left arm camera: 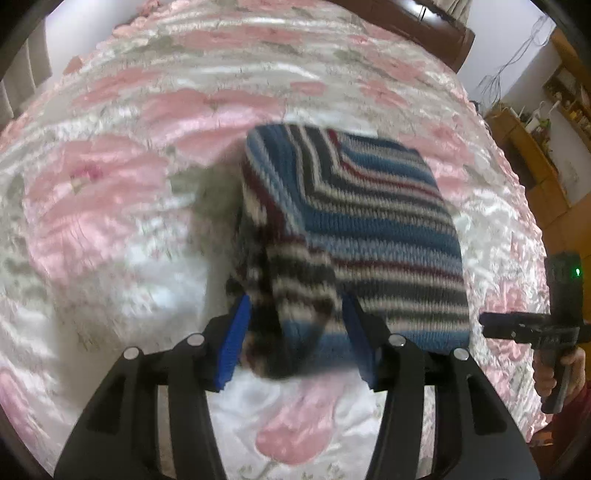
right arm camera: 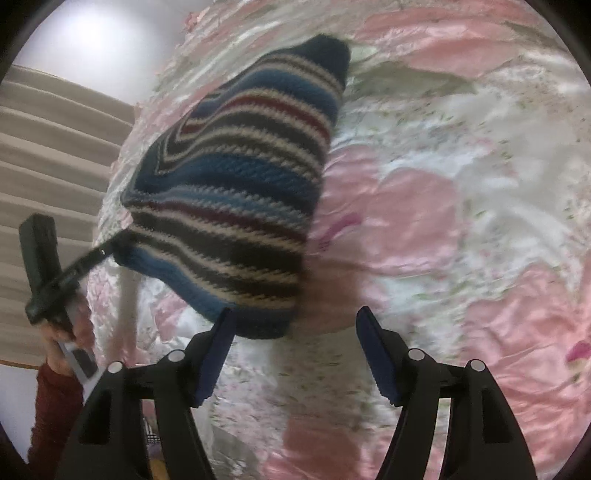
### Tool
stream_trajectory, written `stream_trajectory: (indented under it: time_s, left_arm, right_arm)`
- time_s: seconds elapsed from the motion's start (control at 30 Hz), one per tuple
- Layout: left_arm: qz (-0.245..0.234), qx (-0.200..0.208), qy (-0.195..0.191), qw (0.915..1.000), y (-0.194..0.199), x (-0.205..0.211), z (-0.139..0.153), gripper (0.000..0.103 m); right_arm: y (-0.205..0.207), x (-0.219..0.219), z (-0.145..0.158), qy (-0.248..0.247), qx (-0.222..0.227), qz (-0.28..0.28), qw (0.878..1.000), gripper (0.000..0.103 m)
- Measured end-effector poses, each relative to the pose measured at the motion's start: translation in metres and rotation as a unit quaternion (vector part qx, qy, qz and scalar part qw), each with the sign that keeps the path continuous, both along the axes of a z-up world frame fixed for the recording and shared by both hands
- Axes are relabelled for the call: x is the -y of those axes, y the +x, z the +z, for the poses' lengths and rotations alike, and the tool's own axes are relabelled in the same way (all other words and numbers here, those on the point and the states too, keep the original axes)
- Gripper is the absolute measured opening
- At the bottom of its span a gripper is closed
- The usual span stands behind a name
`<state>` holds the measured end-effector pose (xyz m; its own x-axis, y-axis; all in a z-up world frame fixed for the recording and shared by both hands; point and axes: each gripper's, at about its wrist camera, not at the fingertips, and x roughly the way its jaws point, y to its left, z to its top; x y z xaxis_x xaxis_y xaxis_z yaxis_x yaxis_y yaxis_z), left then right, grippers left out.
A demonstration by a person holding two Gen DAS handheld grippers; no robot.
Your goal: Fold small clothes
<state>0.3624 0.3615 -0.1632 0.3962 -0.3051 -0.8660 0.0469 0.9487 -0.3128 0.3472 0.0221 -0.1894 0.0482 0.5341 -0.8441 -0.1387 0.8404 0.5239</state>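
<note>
A striped knit garment [left arm camera: 369, 206] in blue, white, dark and red lies folded on the pink floral bedspread [left arm camera: 110, 184]. My left gripper [left arm camera: 297, 341] is closed on a thick raised fold at the garment's near left edge, and the cloth fills the gap between its blue pads. In the right wrist view the garment [right arm camera: 236, 177] slopes up to the left, where the left gripper [right arm camera: 110, 251] meets its corner. My right gripper [right arm camera: 297, 339] is open with nothing between its fingers, just below the garment's near edge. It also shows to the garment's right, the right gripper [left arm camera: 487, 325], held by a hand [left arm camera: 576, 365].
The bedspread [right arm camera: 443, 221] spreads wide on all sides of the garment. A dark wooden headboard [left arm camera: 406, 22] stands at the far end, and wooden shelves [left arm camera: 535, 147] at the right. A beige curtain [right arm camera: 55, 147] hangs beyond the bed's left side. A red sleeve [right arm camera: 51, 406] shows low left.
</note>
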Motion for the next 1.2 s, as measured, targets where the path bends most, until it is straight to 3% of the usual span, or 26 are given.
stream_trajectory:
  time_s: [0.1,0.23,0.27,0.33,0.4,0.5,0.63,0.77,0.93,1.03,1.07,1.1,1.17,1.2]
  left_arm:
    - [-0.002,-0.002,0.008,1.0000,-0.004,0.001,-0.007,0.044]
    - [-0.001,-0.013,0.013,0.9998,-0.004,-0.002,-0.016,0.021]
    - [-0.001,-0.020,0.011,0.9997,-0.003,-0.003,-0.019,0.014]
    - [0.000,-0.027,0.013,0.9995,-0.002,-0.004,-0.026,0.012]
    - [0.003,-0.030,0.002,0.9995,-0.003,-0.006,-0.027,0.010]
    - [-0.005,-0.021,-0.013,0.9997,-0.009,-0.007,-0.020,0.009]
    - [-0.017,-0.028,-0.008,0.9994,-0.012,-0.007,-0.032,0.009]
    - [-0.013,-0.037,-0.013,0.9992,-0.007,-0.008,-0.052,0.009]
    - [-0.021,-0.029,0.003,0.9994,-0.006,0.002,-0.057,0.009]
    - [-0.017,-0.030,-0.008,0.9994,-0.005,-0.002,-0.054,0.011]
    - [-0.017,-0.030,-0.012,0.9993,-0.005,-0.004,-0.052,0.012]
    - [-0.019,-0.030,-0.018,0.9992,-0.006,-0.005,-0.047,0.014]
    - [-0.022,-0.025,-0.030,0.9990,-0.010,-0.013,-0.033,0.020]
    - [-0.021,-0.020,-0.033,0.9990,-0.010,-0.015,-0.026,0.030]
  right_arm:
    - [0.002,-0.011,-0.010,0.020,-0.022,-0.008,1.000,0.069]
    - [0.004,-0.028,-0.023,0.046,-0.046,-0.004,0.998,0.067]
    - [0.004,-0.030,-0.026,0.049,-0.049,-0.003,0.998,0.060]
    - [0.003,-0.036,-0.030,0.046,-0.056,-0.006,0.997,0.049]
    - [0.001,-0.037,-0.030,0.040,-0.051,-0.003,0.998,0.029]
    - [-0.004,-0.032,-0.015,0.044,-0.035,-0.004,0.998,0.022]
    - [-0.008,-0.035,-0.008,0.020,-0.020,0.010,1.000,0.021]
    - [-0.004,-0.045,-0.032,-0.013,-0.031,0.015,0.999,0.021]
    - [-0.002,-0.055,-0.046,-0.031,-0.025,0.029,0.999,0.023]
    - [0.003,-0.067,-0.040,-0.044,-0.018,0.046,0.998,0.027]
    - [0.003,-0.072,-0.036,-0.050,-0.012,0.049,0.997,0.032]
    - [0.003,-0.073,-0.030,-0.053,-0.006,0.054,0.997,0.039]
    - [0.004,-0.069,-0.014,-0.055,0.010,0.058,0.997,0.041]
    - [0.005,-0.066,-0.008,-0.053,0.018,0.056,0.997,0.043]
